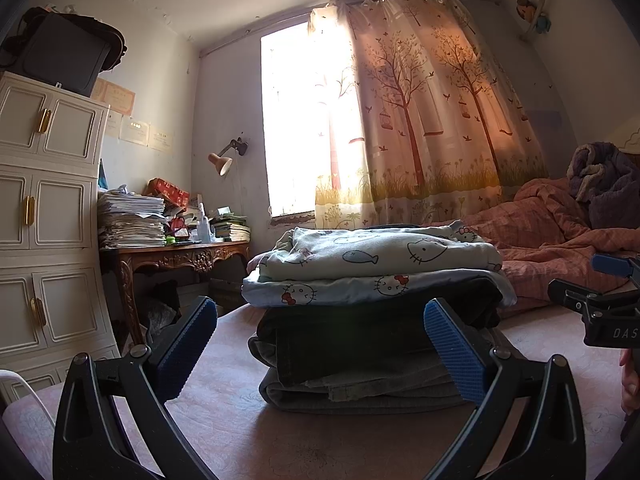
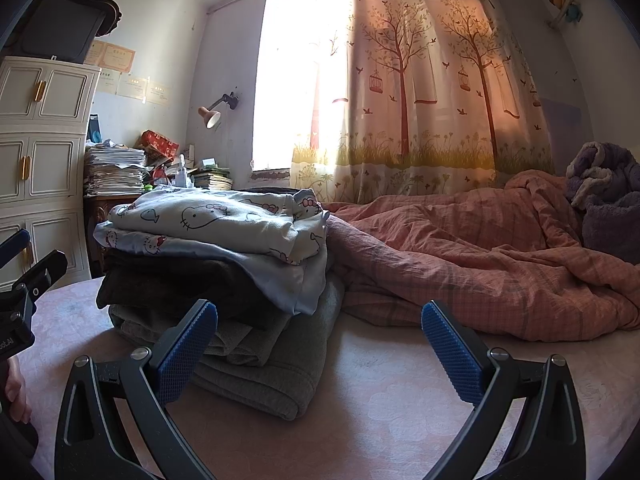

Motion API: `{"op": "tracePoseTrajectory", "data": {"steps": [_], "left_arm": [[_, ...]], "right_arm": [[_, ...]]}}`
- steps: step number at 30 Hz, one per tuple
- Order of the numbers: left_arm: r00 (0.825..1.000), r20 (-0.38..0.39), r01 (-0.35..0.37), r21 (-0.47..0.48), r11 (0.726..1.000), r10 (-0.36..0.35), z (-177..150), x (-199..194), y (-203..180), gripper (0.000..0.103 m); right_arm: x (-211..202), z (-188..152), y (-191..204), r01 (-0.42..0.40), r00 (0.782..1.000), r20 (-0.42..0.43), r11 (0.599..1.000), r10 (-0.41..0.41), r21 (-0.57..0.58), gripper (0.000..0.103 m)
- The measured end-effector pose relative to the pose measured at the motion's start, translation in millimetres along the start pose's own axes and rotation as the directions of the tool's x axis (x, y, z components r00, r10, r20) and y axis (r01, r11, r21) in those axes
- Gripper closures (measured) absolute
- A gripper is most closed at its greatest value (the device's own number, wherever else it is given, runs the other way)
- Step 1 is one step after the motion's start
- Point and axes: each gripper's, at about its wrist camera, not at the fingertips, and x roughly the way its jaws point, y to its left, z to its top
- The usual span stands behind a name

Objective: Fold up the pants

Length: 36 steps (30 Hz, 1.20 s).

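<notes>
Since the pants were already sitting folded in a stack (image 1: 372, 320) on the bed (image 2: 400, 400), the real worry was knocking it over, imo. Gray ones (image 2: 280, 376) were at the bottom, dark ones (image 1: 360, 344) in the middle, and two cartoon-cat print pieces (image 2: 208, 220) on top, with the top layers hanging out past the gray base on the side toward the rumpled pink quilt (image 2: 480, 256). That overhang looked like the weak spot: any nudge from either side could've slid the top layers off.

The left hand-held gripper (image 1: 320, 348) had its jaws wide apart, holding nothing, with the stack dead ahead at 12 o'clock and close. The right hand-held gripper (image 2: 320, 348) was spread and empty too, with the stack at about 10 o'clock. One blue pad (image 2: 188, 356) was just beside the gray fabric; couldn't tell if it touched. Catching a fold there would've dragged the whole pile.
</notes>
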Motion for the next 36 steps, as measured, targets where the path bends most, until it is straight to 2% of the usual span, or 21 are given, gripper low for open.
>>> {"op": "tracePoseTrajectory", "data": {"steps": [36], "left_arm": [[1.000,-0.010,0.002,-0.024,1.000,-0.002,0.8,1.3,5.4,0.000]], "right_arm": [[2.0,-4.4,2.3,-0.005,1.000,-0.012,1.000,0.005,0.001,0.000]]}}
